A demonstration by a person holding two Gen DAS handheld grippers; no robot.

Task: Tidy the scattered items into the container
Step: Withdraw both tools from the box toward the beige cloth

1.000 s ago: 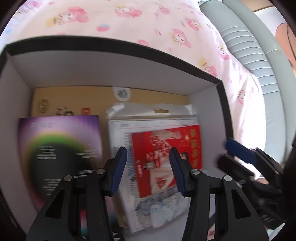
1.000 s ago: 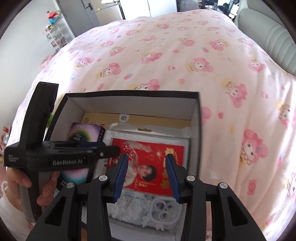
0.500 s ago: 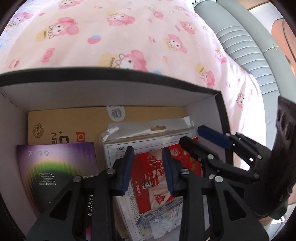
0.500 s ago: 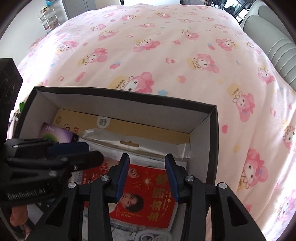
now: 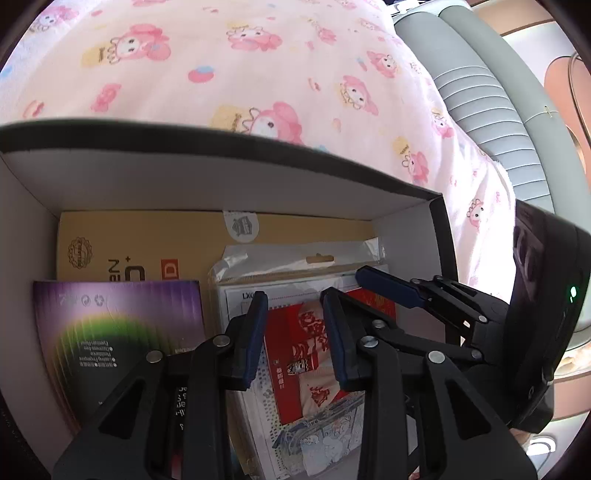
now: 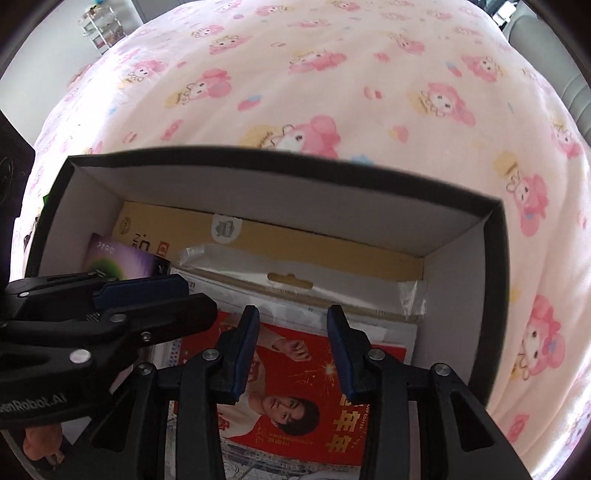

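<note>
A black-rimmed box [image 5: 258, 147] [image 6: 295, 158] with white walls sits on the bed. Inside lie a flat tan carton [image 5: 147, 236] [image 6: 332, 243], a purple booklet [image 5: 110, 332] [image 6: 118, 258], and a clear plastic packet [image 5: 295, 258] [image 6: 295, 273] with a red card [image 5: 306, 354] [image 6: 303, 369] on top. My left gripper [image 5: 294, 295] [image 6: 192, 295] hovers over the card, jaws partly apart and empty. My right gripper [image 6: 293, 312] [image 5: 388, 284] points steeply down over the same card, close beside the left. Its jaws are closing slightly with nothing between them.
A pink cartoon-print bedspread [image 6: 332, 74] surrounds the box. A grey padded headboard [image 5: 480, 92] runs along the right. A small shelf unit [image 6: 99, 29] stands far off at the upper left. A person's hand [image 6: 40, 446] holds the left gripper's handle.
The left jaws narrowed from wide to partly apart. The right gripper came lower and further over the box, ending close beside the left above the red card.
</note>
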